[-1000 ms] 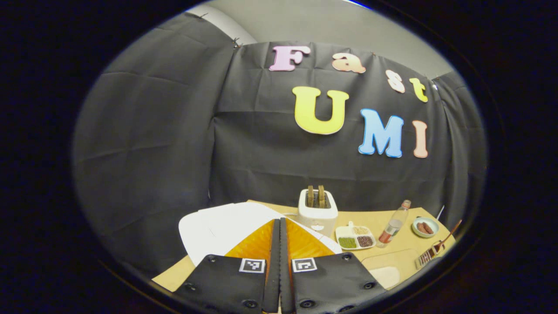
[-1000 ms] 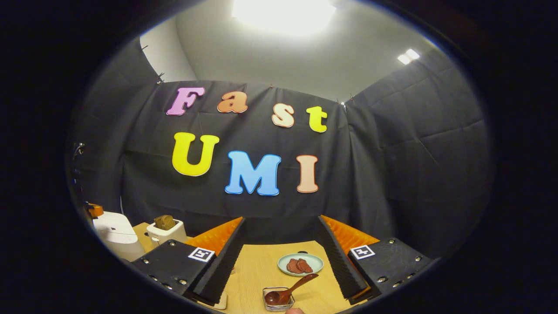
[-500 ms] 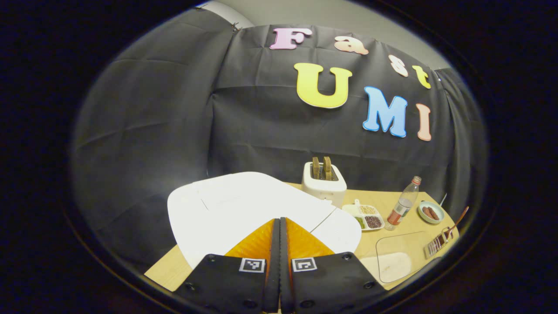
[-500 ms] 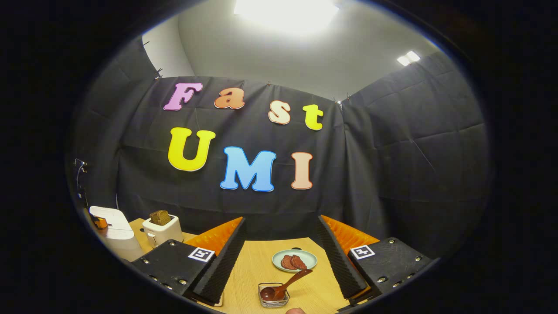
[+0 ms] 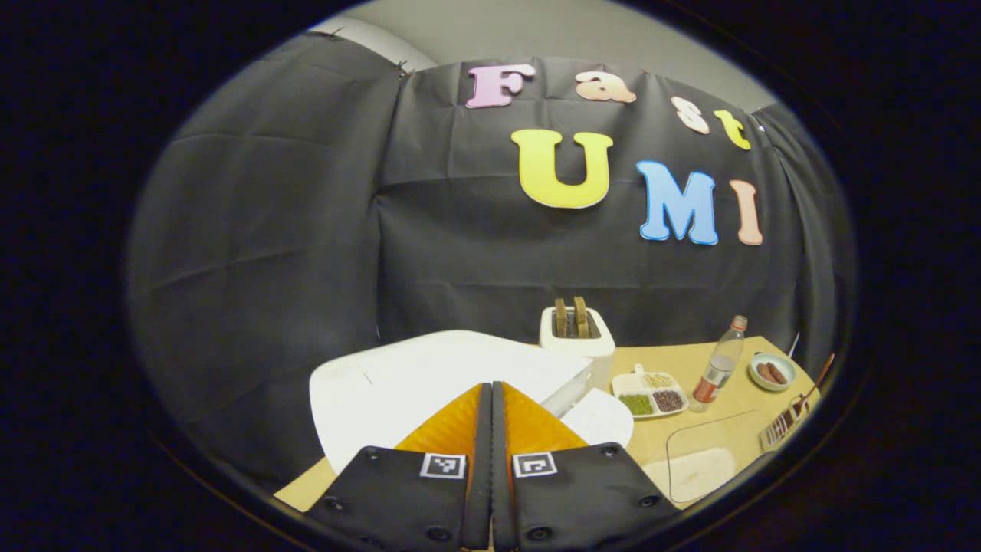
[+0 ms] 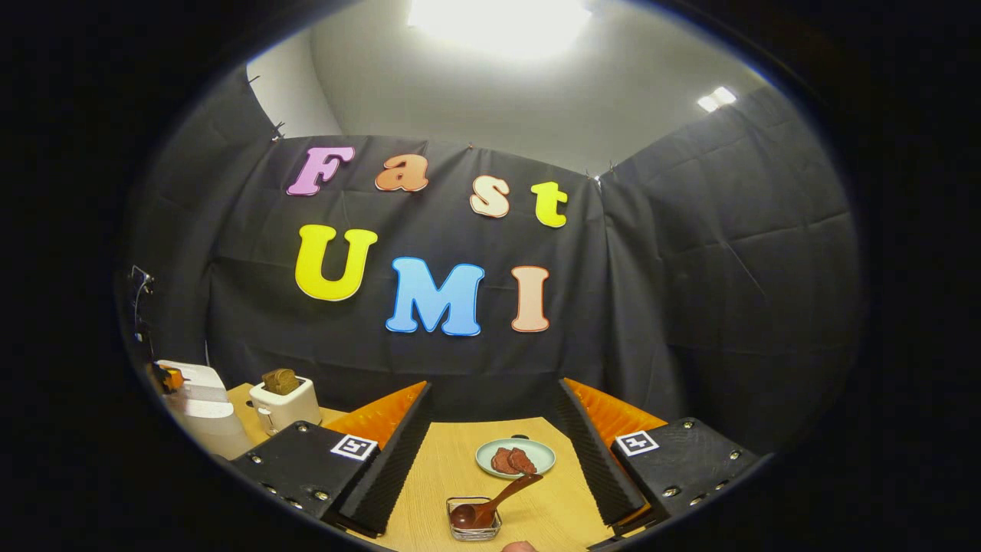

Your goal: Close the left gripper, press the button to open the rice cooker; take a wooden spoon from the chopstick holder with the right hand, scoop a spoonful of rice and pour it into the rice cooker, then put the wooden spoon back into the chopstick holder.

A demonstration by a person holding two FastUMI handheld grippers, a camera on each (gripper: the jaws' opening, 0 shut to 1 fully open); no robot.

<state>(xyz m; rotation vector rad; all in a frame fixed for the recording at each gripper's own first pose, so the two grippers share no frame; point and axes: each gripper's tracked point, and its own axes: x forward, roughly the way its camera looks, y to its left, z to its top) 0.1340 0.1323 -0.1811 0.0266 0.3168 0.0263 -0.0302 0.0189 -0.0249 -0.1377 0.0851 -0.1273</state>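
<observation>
My left claw [image 5: 491,391] was fully closed, holding nothing, low in the frame over the rice cooker [image 5: 429,376], whose lid looked slightly raised. My right claw [image 6: 490,429] was wide open and empty above the wooden spoon [image 6: 494,502] at bottom centre. I judged a careless grab could tip its small holder [image 6: 474,529].

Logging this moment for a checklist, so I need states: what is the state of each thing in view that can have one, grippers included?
Left gripper: shut, holding nothing.
Right gripper: open, holding nothing.
Rice cooker: lid lifted, a gap showing at its front edge.
Wooden spoon: resting in the chopstick holder, handle leaning out.
Toaster: two slices standing up in its slots.
Bottle: upright, capped.
Divided dish: filled with grains.
</observation>
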